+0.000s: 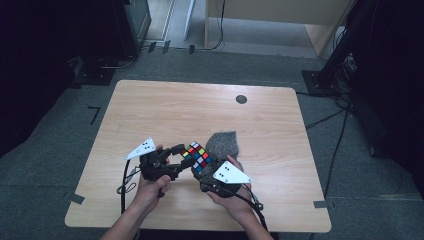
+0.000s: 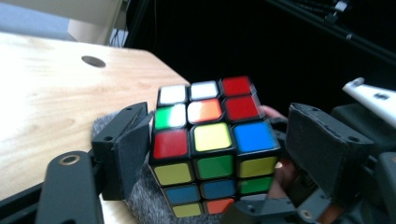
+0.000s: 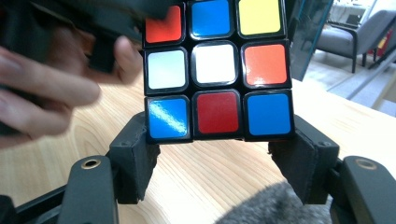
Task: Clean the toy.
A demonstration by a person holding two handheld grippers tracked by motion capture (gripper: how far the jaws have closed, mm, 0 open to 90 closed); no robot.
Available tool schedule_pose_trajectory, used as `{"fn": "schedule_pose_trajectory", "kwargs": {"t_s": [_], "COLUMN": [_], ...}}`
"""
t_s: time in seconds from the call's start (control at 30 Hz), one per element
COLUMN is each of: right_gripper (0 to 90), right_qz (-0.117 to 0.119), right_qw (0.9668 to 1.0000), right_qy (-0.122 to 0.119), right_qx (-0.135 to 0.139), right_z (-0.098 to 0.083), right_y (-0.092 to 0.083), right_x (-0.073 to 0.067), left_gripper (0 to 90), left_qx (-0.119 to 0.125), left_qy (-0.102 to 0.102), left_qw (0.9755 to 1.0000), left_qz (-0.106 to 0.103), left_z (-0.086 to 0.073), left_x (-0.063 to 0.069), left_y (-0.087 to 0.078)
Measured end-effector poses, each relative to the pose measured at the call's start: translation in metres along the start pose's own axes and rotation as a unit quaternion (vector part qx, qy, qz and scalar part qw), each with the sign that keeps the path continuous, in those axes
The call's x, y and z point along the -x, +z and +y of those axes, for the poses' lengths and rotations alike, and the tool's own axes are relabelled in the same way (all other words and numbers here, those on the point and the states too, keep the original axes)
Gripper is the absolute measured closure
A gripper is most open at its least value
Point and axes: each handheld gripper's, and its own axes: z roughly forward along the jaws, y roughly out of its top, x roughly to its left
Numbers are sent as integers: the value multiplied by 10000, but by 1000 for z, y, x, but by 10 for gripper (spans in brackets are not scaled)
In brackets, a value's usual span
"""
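The cube (image 1: 196, 156) hangs above the near middle of the tabletop (image 1: 150, 110), between the two tongs, just in front of a grey fuzzy cloth (image 1: 223, 144).

The right tongs (image 3: 219, 154) are clamped on the cube's lowest layer, one pad against each side of it, as the right gripper view shows. The left tongs (image 2: 217, 144) stand apart around the cube: the left gripper view shows one pad right at the cube's edge and the other well clear of it, so they do not grip. I judge the left tongs are between holds, letting go to take a fresh grip for another turn of a layer.

As for progress, the cube is far from solved. Every face in view is mixed: red, blue, yellow, white and orange squares on the face toward the right tongs, and white, green, red, yellow and blue on the faces toward the left tongs. Most of the work seems left.

No brand, label or writing can be read on the cube, cloth or tabletop.
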Motion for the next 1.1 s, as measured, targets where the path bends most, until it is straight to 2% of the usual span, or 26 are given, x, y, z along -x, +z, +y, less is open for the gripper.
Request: {"fn": "schedule_pose_trajectory", "kwargs": {"t_s": [0.13,0.2,0.33,0.43,0.57,0.63,0.77,0.8,0.83,0.87,0.93,1.0,1.03,1.07,1.1], "right_gripper": [345,345,345,345,345,345,345,345,344,344,345,344,344,344,344], "right_qz": [-107,-189,-258,-219,-157,-81,152,152,264,264,379,459,501,557,578], "right_qw": [9999,9997,9993,9986,9980,9975,9952,9952,9935,9935,9913,9887,9874,9846,9836], "right_qy": [28,117,206,398,492,597,828,828,957,957,1106,1256,1317,1434,1483], "right_qx": [-52,-127,-173,-263,-358,-375,-494,-494,-565,-565,-607,-675,-719,-824,-852], "right_z": [0,-1,0,6,12,15,21,21,23,23,26,27,28,30,30], "right_y": [-2,-5,-9,-16,-21,-23,-23,-23,-22,-22,-21,-21,-20,-19,-18], "right_x": [7,14,23,35,39,40,36,36,34,34,32,30,29,27,26], "left_gripper": [206,192,184,197,198,201,214,214,218,218,217,216,215,215,215], "left_qx": [59,90,53,-163,-556,-773,-1013,-1036,-1062,-1090,-1147,-1135,-1110,-1054,-1009], "left_qy": [248,331,703,1052,1470,1700,2225,2407,2574,2702,2972,3190,3236,3303,3336], "left_qw": [9995,9992,9965,9919,9842,9789,9647,9591,9539,9496,9399,9324,9311,9293,9287], "left_qz": [162,199,451,697,809,829,980,1067,1118,1153,1226,1263,1268,1270,1266], "left_z": [2,3,3,0,-7,-12,-21,-23,-26,-28,-33,-35,-36,-36,-36], "left_x": [-2,-4,-8,-11,-12,-10,-4,-1,1,3,7,11,12,14,14], "left_y": [-6,-8,-13,-13,-6,-1,7,9,10,12,14,16,16,16,16]}}
